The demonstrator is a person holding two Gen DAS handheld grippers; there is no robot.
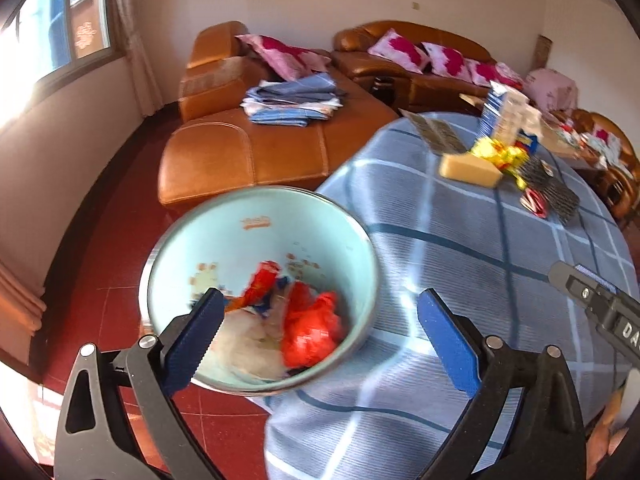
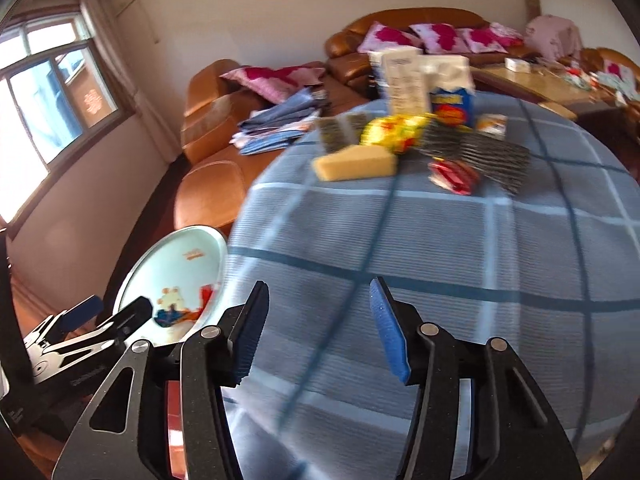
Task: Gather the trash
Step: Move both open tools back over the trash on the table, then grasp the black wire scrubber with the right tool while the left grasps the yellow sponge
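Tools x2 (image 1: 318, 336) (image 2: 318, 330) open, 1 bin (image 1: 256, 216), 1 sponge (image 2: 354, 163)

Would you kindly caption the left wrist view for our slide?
Open left gripper above a pale blue bin holding trash beside the checked tablecloth.

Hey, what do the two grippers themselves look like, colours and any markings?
Both match: the left gripper and the right gripper have black metal linkage arms with triangular cut-outs and silver round pivot pins. The fingers carry blue ridged pads with serrated edges. Partial white lettering, "DA", shows on the right gripper's body in the left view. No sleeves or cables visible.
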